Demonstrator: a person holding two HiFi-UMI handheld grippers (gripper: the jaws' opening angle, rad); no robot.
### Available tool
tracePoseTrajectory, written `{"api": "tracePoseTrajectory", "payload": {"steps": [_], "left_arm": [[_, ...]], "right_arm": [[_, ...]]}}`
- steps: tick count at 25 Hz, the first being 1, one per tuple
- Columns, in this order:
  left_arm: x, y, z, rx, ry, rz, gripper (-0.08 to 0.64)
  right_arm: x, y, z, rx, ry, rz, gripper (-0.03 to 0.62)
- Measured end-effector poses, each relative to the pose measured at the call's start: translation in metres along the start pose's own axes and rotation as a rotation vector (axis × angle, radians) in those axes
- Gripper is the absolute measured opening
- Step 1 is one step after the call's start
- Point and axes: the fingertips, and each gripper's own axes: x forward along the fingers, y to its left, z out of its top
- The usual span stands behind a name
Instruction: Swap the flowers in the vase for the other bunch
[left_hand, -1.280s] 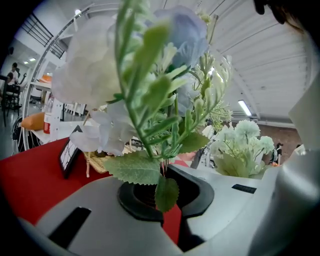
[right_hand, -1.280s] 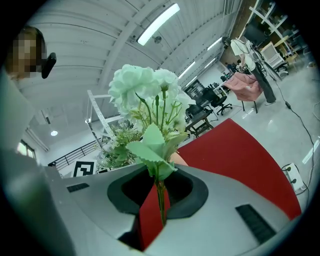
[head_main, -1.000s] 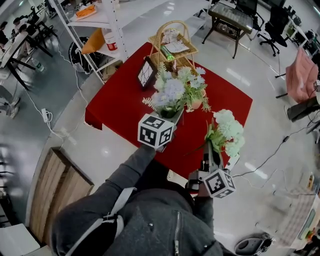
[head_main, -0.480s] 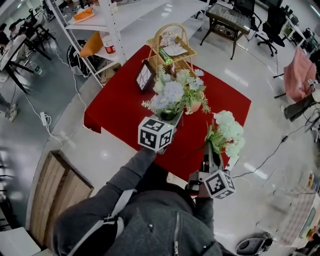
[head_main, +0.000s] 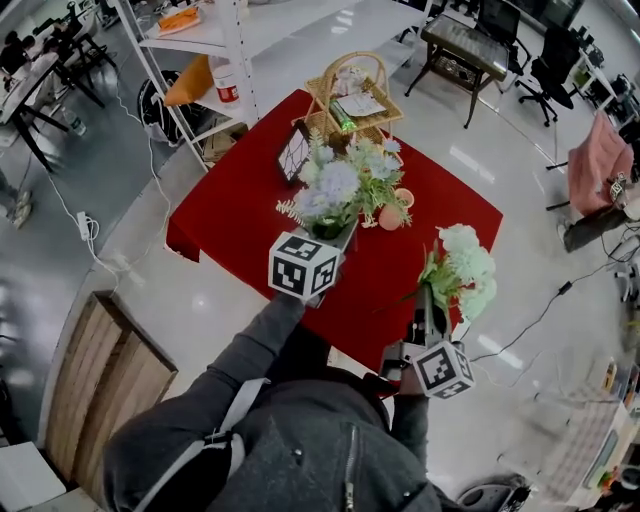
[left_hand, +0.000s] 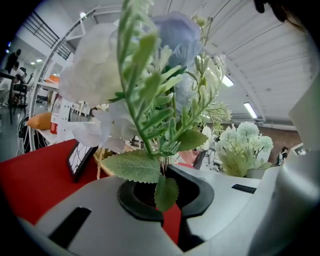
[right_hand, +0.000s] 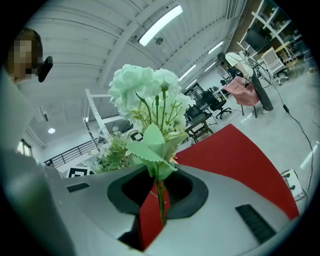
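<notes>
left tongs (left_hand: 161, 196): gripping blue bunch (left_hand: 172, 35) | right tongs (right_hand: 159, 199): gripping white bunch (right_hand: 140, 85)

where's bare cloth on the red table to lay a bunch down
The widest bare stretch of the red table is its left side, between the picture frame and the left corner. The right side, from the pink vase to the right corner, is bare too. The far corner is crowded: basket, frame and vase.

No text, label or number is legible in any view.
</notes>
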Motion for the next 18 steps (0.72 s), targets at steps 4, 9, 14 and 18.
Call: {"api": "tracePoseTrajectory", "payload": {"steps": [4,9,14,18], "left_arm": [[-0.006,0.012,0.002,-0.022,-0.007,0.027,0.029],[-0.012,0.023,0.0,-0.045,-0.01,0.055,0.029],[-0.011,0.028,0.002,-0.055,-0.017,0.061,0.029],[-0.008,0.029,0.006,-0.043,-0.02,0.056,0.029]], "right_arm": [[0.007,0.001,0.006,-0.016,0.001,0.004,0.058],[0.016,0.0,0.014,-0.037,0.007,0.009,0.058],[0.025,-0.004,0.028,-0.054,-0.001,0.001,0.058],[0.032,-0.008,0.043,-0.07,-0.017,-0.006,0.058]]}}
